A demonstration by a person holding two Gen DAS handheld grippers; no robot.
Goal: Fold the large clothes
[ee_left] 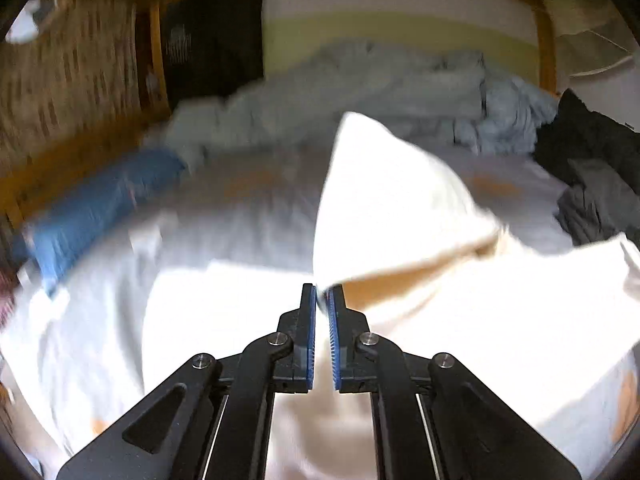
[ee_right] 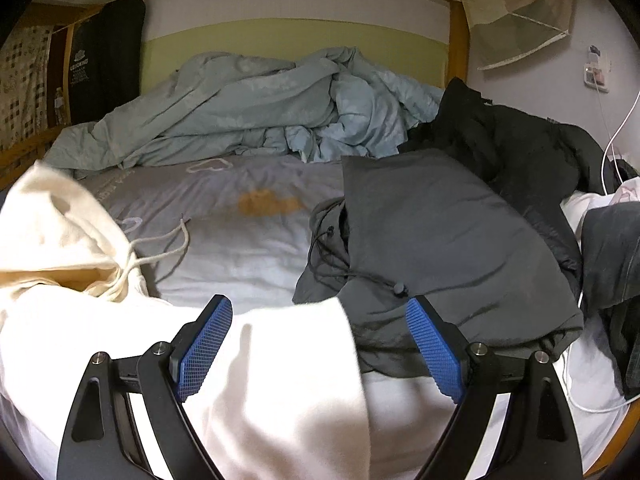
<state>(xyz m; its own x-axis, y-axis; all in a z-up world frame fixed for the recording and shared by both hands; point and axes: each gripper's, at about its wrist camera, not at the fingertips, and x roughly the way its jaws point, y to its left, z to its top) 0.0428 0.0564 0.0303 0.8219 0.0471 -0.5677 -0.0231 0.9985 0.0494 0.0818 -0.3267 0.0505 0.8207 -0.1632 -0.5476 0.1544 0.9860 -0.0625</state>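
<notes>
1. The main risk sat with the left tongs (ee_left: 322, 292): they pinched only a thin edge of the cream hoodie (ee_left: 400, 200), with the fabric caught right at the tips. A grip that shallow could let the cloth slide out partway through the fold, and the raised flap would drop back crooked.
2. The left wrist view was smeared with motion blur, so a quick swing looked likely. Fast travel with heavy fleece trailing would tug hardest at that small pinch.
3. The hoodie's drawstring (ee_right: 160, 248) lay loose across the grey bed sheet (ee_right: 240, 256). It could be trapped inside the fold and leave a lump.
4. A dark grey garment (ee_right: 440, 240) lay just beside the hoodie, touching or overlapping its edge near the right tongs (ee_right: 320, 320). A careless closing there could gather both fabrics at once.
5. Left tongs: pressed nearly together, blue pads (ee_left: 311, 320) almost meeting, gripping the lifted hoodie edge, which rose as a peaked flap above the rest of the garment.
6. Right tongs: spread wide, holding nothing. They hovered over the near part of the hoodie, with white cloth showing between the pads. I could not tell whether the pads brushed the fabric.
7. The hoodie lay spread across the near side of the bed, its hood bunched towards the left in the right wrist view, a crumpled pale blue duvet (ee_right: 260, 100) heaped well behind it.
</notes>
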